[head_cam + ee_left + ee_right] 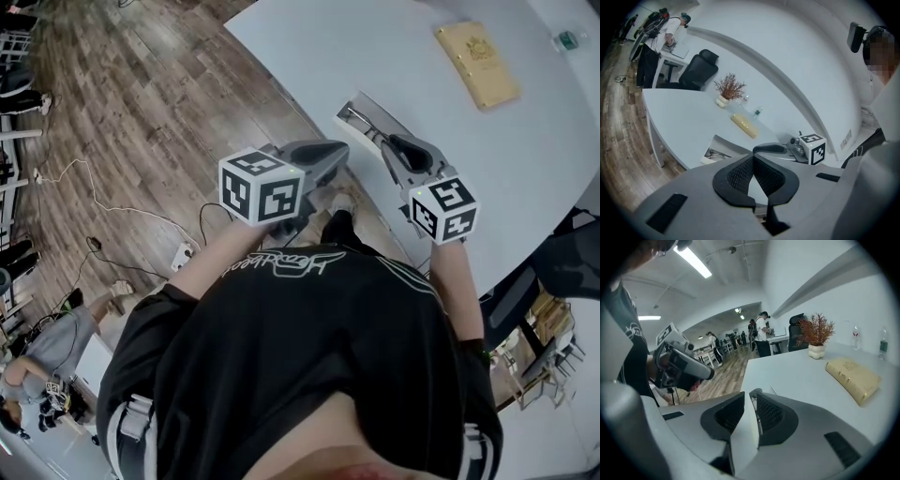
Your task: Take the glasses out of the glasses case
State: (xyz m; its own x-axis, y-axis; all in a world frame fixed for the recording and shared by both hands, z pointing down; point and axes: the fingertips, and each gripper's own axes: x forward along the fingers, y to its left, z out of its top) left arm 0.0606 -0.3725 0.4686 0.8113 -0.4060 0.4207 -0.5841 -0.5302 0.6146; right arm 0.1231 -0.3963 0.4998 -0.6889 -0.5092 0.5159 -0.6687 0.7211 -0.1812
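Glasses case [476, 64], a tan oblong, lies flat and shut on the white table [309, 47], in the upper right of the head view and well apart from both grippers. No glasses are visible anywhere, so, judging by this, the task has not begun: the case has yet to be reached, opened and emptied.

Both tools hang close to the person's body at the near table edge, lower centre of that view. The left gripper [753, 158] has its jaws pressed together at the tips with nothing between them. The right gripper [746, 398] is likewise drawn in, at most a sliver showing between its tips, and it is empty too.

A recess [361, 114] cut into the table edge, with cables inside, sits between the grippers and the case. A potted dry plant [815, 336] and two bottles [883, 345] stand beyond the case toward the wall, clear of the approach. An office chair [701, 65] and people are far off in the background.
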